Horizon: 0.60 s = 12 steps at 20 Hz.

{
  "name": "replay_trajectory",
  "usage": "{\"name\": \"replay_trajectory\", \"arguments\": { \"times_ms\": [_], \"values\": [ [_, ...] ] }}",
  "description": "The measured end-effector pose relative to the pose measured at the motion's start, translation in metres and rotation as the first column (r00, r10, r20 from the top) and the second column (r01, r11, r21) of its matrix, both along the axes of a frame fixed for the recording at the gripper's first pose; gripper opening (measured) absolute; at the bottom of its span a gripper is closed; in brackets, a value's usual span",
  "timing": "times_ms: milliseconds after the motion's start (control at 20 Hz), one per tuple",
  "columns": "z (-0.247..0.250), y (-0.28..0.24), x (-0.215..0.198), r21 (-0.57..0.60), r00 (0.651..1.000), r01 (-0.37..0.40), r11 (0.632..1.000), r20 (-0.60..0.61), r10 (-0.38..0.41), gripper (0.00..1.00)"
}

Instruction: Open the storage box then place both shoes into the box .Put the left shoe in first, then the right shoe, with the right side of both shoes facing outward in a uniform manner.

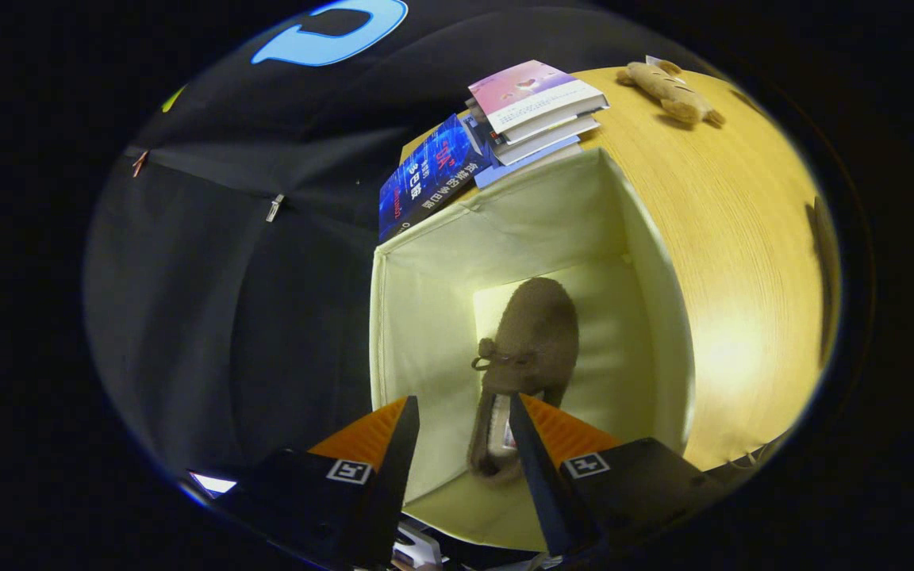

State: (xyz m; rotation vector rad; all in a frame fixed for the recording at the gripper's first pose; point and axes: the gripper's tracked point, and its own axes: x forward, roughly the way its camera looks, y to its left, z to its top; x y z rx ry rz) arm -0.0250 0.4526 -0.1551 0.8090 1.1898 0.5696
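Note:
An open cream fabric storage box (433, 309) stands on a wooden table (743, 238), and I look down into it from above. One brown fuzzy shoe (536, 333) with a small bow lies on the box floor, its toe pointing away from me and its heel end toward my fingers. My gripper (463, 402) hangs open above the box's near side. The shoe's heel shows in the gap below the fingers, closer to the right one. The left finger is clear of the shoe, so nothing is gripped.
A stack of books (536, 103) and a leaning blue book (433, 178) sit just beyond the box's far wall. A tan plush toy (671, 91) lies at the table's far side. The black booth cloth hangs left of the box.

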Motion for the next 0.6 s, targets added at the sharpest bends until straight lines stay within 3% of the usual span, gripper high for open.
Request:
{"name": "replay_trajectory", "arguments": {
  "times_ms": [150,250,600],
  "values": [
    [0.017,-0.015,-0.001,0.021,0.999,-0.007,1.000,0.046,0.006,0.88],
    [0.030,-0.035,0.000,0.029,0.996,-0.002,1.000,0.091,-0.001,0.93],
    [0.056,-0.147,0.007,-0.021,0.963,0.036,0.999,0.268,-0.029,0.93]
  ]
}}
